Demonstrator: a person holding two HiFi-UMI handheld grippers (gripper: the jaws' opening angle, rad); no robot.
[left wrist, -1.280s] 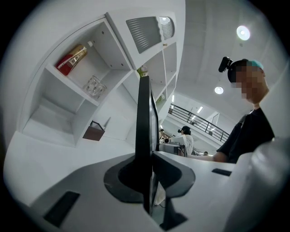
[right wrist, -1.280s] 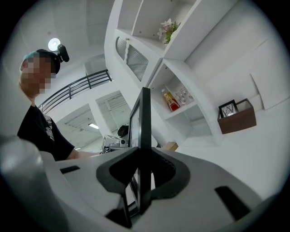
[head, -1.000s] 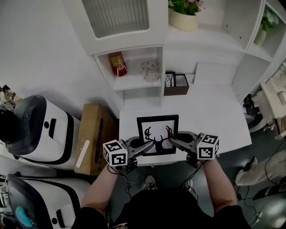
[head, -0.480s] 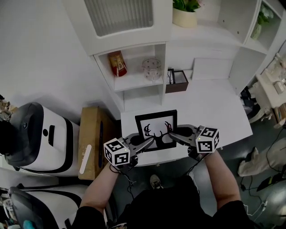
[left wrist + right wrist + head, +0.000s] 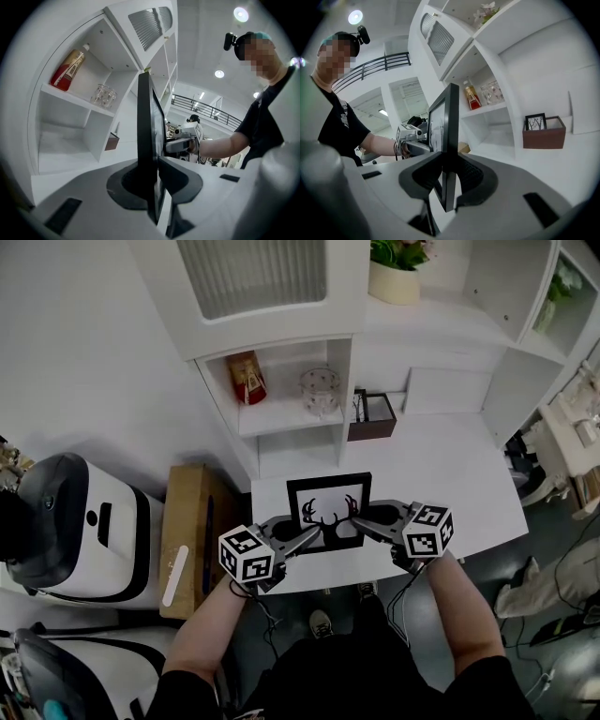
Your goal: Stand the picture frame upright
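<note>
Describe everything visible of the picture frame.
The picture frame is black and thin-edged, with a white picture of deer antlers. It stands about upright over the near edge of the table, facing the person. The left tool clamps its left side; the right tool has its right side between jaws that are opening. Whether its bottom rests on the table is unclear.

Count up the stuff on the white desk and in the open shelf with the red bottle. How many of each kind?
Picture frames: 2 (deer picture frame, small picture frame inside the box)
Brown box: 1
Red bottle: 1
Glass jar: 1
Total: 5
</note>
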